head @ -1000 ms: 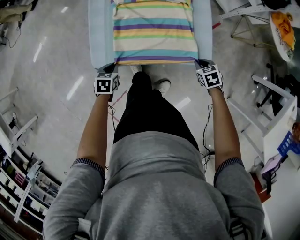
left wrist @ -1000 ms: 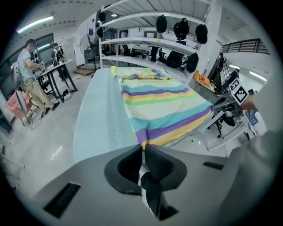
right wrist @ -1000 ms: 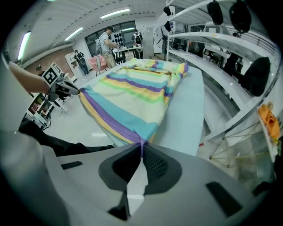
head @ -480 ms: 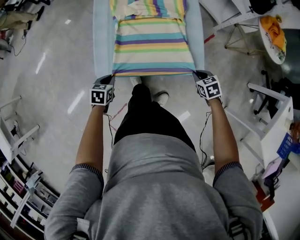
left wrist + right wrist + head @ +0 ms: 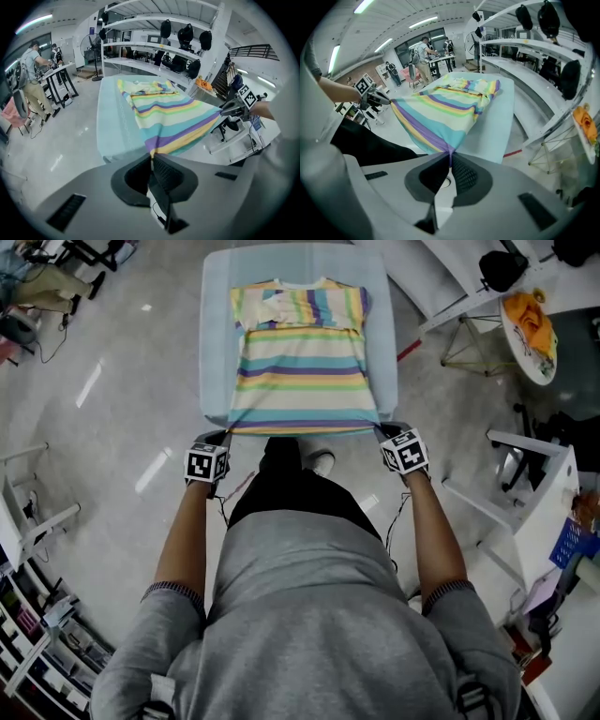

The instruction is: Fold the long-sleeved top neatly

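The long-sleeved top [image 5: 302,362], striped in yellow, teal, purple and green, lies on a light-blue table [image 5: 216,352] with its collar at the far end. The sleeves look folded in across the chest. My left gripper [image 5: 223,435] is shut on the near left corner of the hem, and its own view shows the striped cloth [image 5: 173,122] pinched at the left gripper [image 5: 151,157]. My right gripper [image 5: 382,427] is shut on the near right hem corner, and the cloth [image 5: 440,112] runs into the right gripper [image 5: 450,161]. Between the two, the hem is stretched taut just off the table's near edge.
The person's legs and shoes [image 5: 319,413] stand right at the table's near edge. White tables and a black chair [image 5: 502,268] are at the right, with a round table carrying an orange thing [image 5: 530,320]. Racks [image 5: 37,615] line the lower left. People [image 5: 30,79] work in the background.
Both grippers, still shut on the hem corners, have lifted and drawn the hem back toward the person. The head view now takes in the whole top and the table.
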Demonstrator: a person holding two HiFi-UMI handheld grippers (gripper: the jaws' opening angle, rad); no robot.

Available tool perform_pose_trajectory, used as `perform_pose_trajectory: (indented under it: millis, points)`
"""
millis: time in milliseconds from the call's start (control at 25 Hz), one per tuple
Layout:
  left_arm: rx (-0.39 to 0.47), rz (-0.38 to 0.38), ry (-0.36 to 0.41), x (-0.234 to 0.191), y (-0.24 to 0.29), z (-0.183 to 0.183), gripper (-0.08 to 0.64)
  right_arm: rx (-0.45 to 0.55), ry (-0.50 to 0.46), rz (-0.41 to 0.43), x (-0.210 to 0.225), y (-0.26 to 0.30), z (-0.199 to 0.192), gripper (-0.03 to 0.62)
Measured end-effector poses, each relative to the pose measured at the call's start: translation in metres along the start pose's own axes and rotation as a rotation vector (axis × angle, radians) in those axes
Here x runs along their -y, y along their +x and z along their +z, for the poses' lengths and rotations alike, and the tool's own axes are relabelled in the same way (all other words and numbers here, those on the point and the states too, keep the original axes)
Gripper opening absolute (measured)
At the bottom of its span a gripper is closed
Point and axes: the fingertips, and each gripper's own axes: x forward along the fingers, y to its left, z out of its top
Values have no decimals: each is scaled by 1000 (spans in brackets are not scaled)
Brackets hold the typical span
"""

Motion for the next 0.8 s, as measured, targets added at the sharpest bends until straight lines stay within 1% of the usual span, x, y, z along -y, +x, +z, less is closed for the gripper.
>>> perform_pose_trajectory:
  millis: [160,280,480,600,800]
  points:
    - [-28,-14,-10,6,-9,-7,32,-13,27,17,-9,-7,-9,28]
    - [-43,-26,-3,3,-14,2,34,-20,26,11,-11,-9,-4,29]
    - [-26,-33,-12,-6,-12,38,34,-4,40,17,2,-13,23,29]
    - [-29,-45,-14,-13,-5,62,34,-3,38,-2,20,-17,49,29]
    - [-40,-84,-20,-28,15,108,34,-17,49,-8,54,-13,89,29]
